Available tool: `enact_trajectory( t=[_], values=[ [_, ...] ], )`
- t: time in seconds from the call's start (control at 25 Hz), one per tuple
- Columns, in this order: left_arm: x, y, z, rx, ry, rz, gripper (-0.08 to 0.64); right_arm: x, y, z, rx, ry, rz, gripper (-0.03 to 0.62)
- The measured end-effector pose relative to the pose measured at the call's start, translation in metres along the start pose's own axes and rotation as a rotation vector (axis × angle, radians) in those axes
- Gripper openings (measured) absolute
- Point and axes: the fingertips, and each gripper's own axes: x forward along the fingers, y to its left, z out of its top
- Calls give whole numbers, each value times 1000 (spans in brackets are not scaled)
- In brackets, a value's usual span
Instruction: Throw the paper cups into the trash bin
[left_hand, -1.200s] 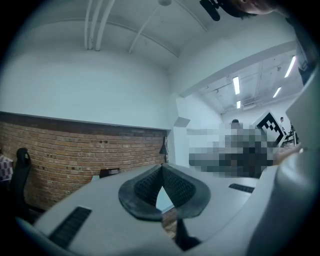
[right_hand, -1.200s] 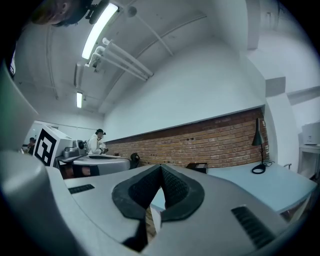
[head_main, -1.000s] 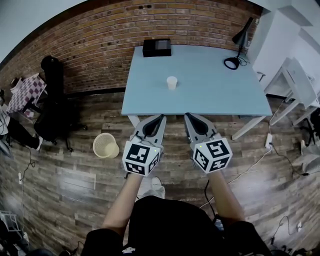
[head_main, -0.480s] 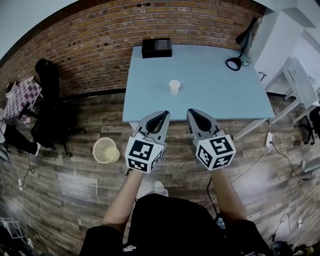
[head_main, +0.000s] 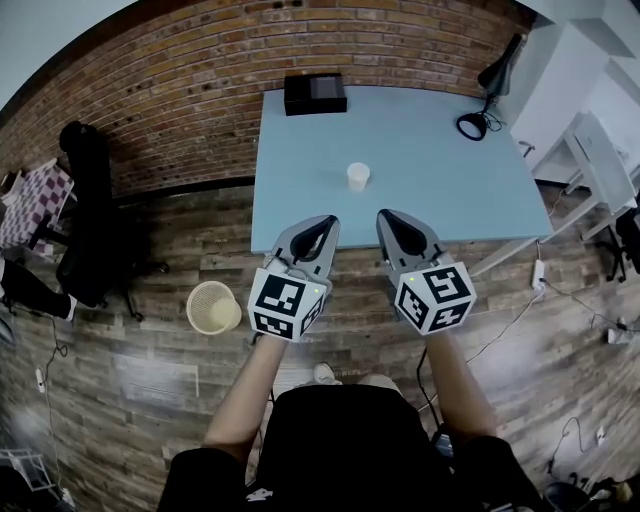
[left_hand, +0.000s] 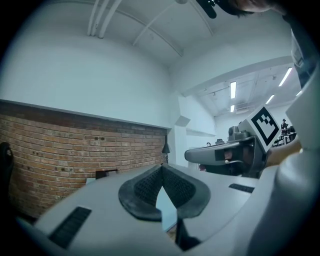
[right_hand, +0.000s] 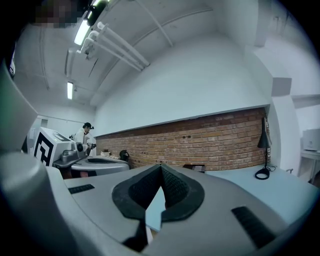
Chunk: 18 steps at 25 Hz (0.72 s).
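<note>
Open tabletop (head_main: 430, 195) around the paper cup (head_main: 357, 176) (lamp (head_main: 472, 126) and black box (head_main: 314, 93) apparently hug the far edge).

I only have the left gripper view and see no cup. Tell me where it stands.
Observer: One paper cup stands upright near the middle of the light blue table, with nothing touching it.
Operator: Now tell me where to throw it.
Observer: The trash bin sits on the wood floor, left of the left claw and off the table's near left corner.
Operator: Report the other claw.
Observer: The right claw is shut, with nothing between its jaws.
</note>
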Motion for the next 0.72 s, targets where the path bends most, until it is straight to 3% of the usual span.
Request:
enact_trajectory(
  t=[0.32,0.72],
  values=[
    [3,31,-12,-43,8,15,2,18,-3,-4,-11,15,-45,3],
    [32,45,-27,-61,40,25,2,37,-37,-6,4,9,-71,2]
  ],
)
